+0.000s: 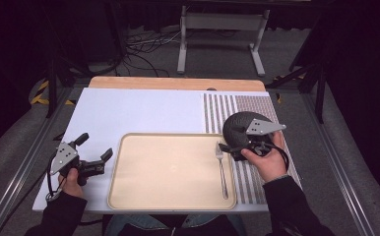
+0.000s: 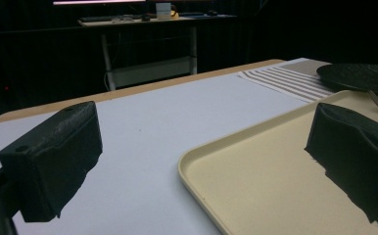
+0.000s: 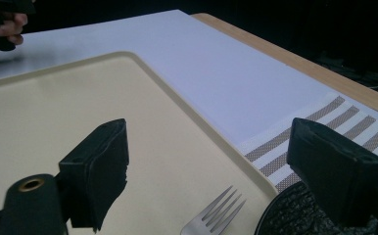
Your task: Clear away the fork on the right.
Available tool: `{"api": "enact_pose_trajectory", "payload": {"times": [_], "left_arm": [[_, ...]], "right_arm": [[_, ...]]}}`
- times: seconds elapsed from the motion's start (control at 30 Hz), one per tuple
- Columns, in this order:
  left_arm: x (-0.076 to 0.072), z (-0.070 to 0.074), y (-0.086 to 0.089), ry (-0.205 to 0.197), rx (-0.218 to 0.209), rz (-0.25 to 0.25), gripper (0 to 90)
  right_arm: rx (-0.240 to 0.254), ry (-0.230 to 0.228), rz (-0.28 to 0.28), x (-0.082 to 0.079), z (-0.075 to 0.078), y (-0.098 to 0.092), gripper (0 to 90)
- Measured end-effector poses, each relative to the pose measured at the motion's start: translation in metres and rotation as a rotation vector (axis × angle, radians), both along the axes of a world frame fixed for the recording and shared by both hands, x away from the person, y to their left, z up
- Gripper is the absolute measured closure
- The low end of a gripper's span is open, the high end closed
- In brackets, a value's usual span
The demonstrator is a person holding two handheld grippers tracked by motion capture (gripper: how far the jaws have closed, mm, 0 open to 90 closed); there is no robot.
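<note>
Fork (image 3: 215,215) between spread right fingers (image 3: 101,166)

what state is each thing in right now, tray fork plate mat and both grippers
tray: flat on the white board, bare apart from the fork
fork: lying in the tray by its right rim, tines away from the person, not held
plate: dark, on the striped mat
mat: flat under the plate
left gripper: open, holding nothing
right gripper: open, holding nothing, above the fork's tines
</note>
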State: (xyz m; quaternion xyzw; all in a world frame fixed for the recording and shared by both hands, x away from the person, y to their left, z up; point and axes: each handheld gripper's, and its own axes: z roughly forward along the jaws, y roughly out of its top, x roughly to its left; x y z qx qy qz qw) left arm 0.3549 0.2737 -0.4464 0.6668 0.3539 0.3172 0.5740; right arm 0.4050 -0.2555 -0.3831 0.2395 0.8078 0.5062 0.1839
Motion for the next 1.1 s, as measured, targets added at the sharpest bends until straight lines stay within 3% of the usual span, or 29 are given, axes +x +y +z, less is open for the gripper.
{"api": "enact_pose_trajectory", "payload": {"times": [0.47,0.73,1.1], "left_arm": [[0.000,0.000,-0.001,-0.002,0.001,0.002,0.6],[0.000,0.000,0.000,-0.004,0.001,0.001,0.6],[-0.002,0.002,0.002,-0.014,-0.016,0.000,0.6]], "right_arm": [[0.170,-0.036,-0.095,-0.023,-0.020,-0.047,14.9],[0.223,-0.048,-0.146,-0.031,-0.034,-0.067,14.8],[0.267,-0.013,-0.223,-0.040,-0.057,-0.094,14.1]]}}
